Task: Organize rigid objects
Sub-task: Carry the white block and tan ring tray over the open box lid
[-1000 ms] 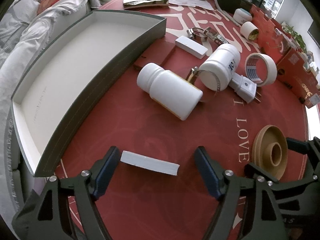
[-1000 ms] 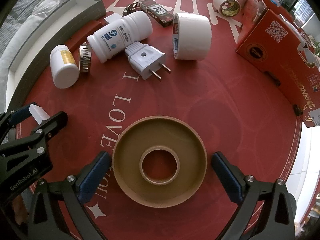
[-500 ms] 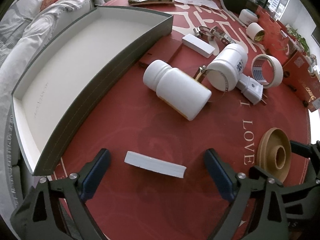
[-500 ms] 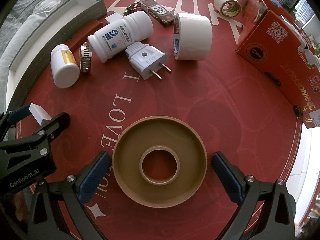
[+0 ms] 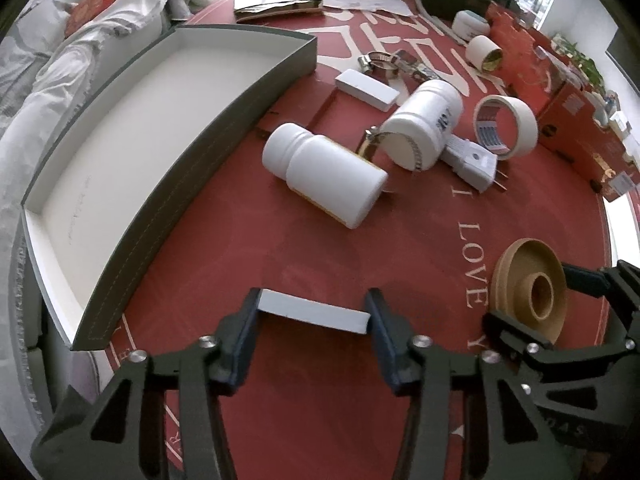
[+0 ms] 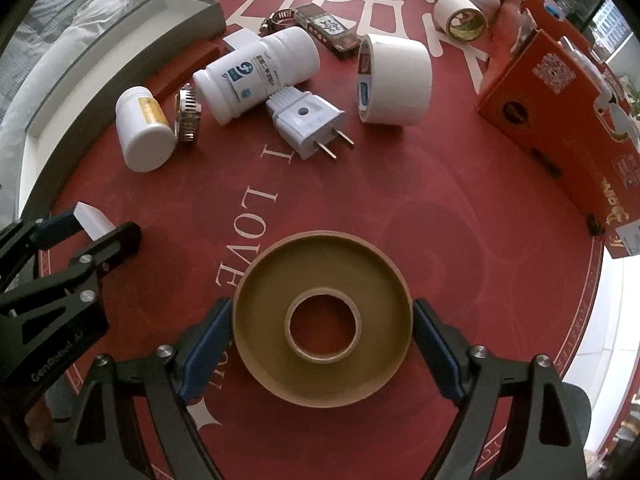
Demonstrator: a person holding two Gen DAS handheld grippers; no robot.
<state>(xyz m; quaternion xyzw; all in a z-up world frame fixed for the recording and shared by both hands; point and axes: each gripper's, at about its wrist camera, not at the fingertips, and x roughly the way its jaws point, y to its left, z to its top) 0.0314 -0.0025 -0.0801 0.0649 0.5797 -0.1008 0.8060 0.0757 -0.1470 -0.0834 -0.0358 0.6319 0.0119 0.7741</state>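
1. Left wrist view: the left gripper is clenched on the white block, one pad at each short end, low over the red tablecloth near the camera.
2. The right gripper grasps the tan spool, its pads touching the rim on both sides; the spool sits on the cloth at the near right.
3. Judgement: both pickups are in hand, and the next move calls for lifting each piece and carrying it left into the grey tray.
4. The tray wall stands just left of the block, so the block must rise above that edge before crossing.
5. Open cloth lies between the grippers and the small white bottle, large bottle, plug and tape roll farther off.
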